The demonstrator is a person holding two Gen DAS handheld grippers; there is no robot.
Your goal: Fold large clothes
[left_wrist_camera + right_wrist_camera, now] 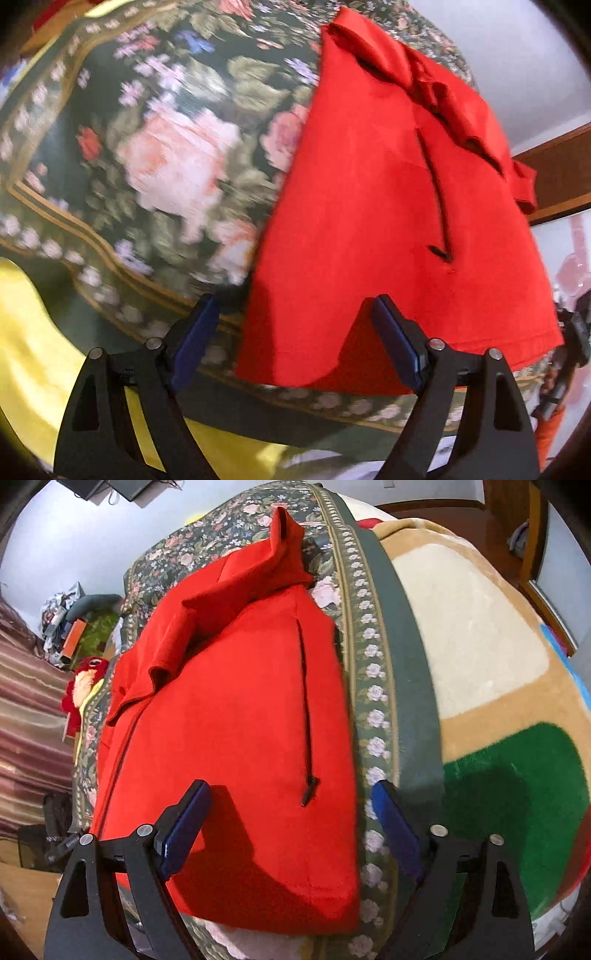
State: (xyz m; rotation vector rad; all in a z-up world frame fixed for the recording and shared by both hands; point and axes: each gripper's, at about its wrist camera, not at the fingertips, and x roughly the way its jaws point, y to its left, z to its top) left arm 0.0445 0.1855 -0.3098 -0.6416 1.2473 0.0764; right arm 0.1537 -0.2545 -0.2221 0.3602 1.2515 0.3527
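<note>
The red fleece jacket (229,716) lies spread flat on a dark green blanket printed with pink roses (173,158), its hem nearest both cameras and a black zipped pocket (306,716) running down its front. One sleeve is folded back across the chest — the fabric bunches there in loose creases.

In the left wrist view, a yellow cloth (26,332) sits at the left edge, then the flowered blanket, then the jacket filling the right half. The left gripper (295,339) hangs above the jacket's lower left corner, its blue-padded fingers (192,339) spread wide with nothing pinched between them.

In the right wrist view, a red plush toy (86,679) lies far left, then the jacket, then the blanket's rose border, then a tan, cream and green fleece blanket (480,672). The right gripper (291,827) hovers over the jacket's lower right corner — jaws wide apart, one finger over red fabric, the other over the border, gripping nothing.
</note>
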